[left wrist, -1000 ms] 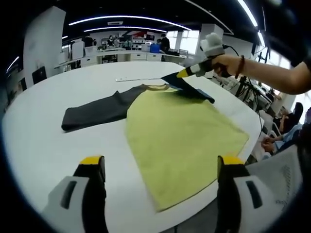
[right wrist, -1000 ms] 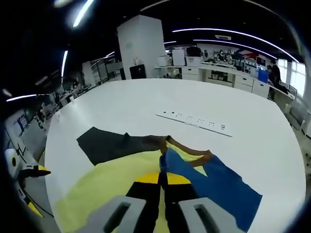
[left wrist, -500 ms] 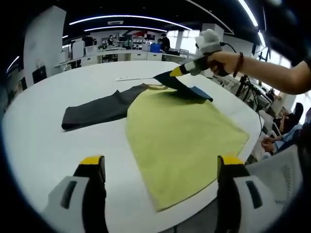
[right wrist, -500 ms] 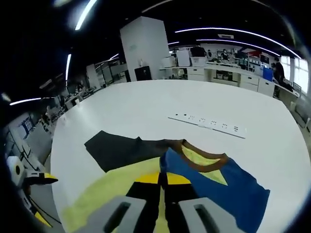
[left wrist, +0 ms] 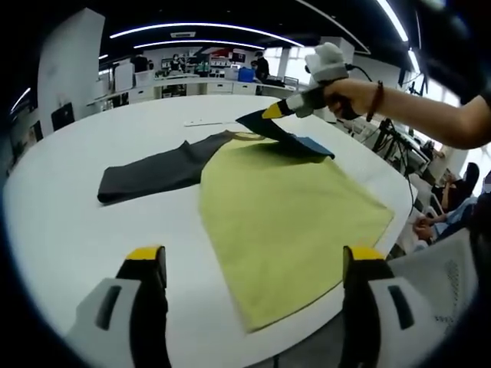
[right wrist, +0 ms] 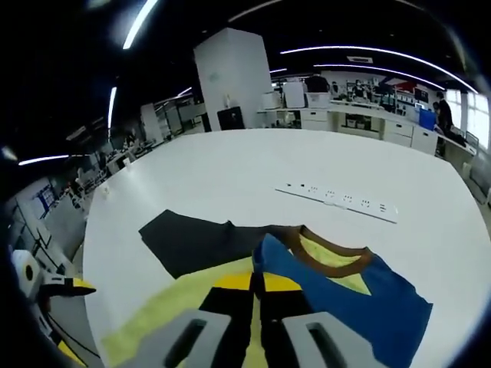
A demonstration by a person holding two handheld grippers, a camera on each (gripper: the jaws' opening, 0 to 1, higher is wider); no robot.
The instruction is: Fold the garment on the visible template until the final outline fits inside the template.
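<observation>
Right gripper (right wrist: 257, 285) clamping blue sleeve (right wrist: 360, 303), folding toward 9 o'clock across yellow garment (left wrist: 284, 222); left gripper (left wrist: 253, 264) idling wide open, empty, farther off.

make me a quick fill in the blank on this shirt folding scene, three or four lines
1. The right gripper is shut on the shirt's ______ sleeve and lifts it off the table.
2. The other sleeve, lying flat, is dark ______.
3. The left gripper has its jaws ______ and holds nothing.
4. The shirt's body is ______.

Missing words: blue; grey; open; yellow
</observation>
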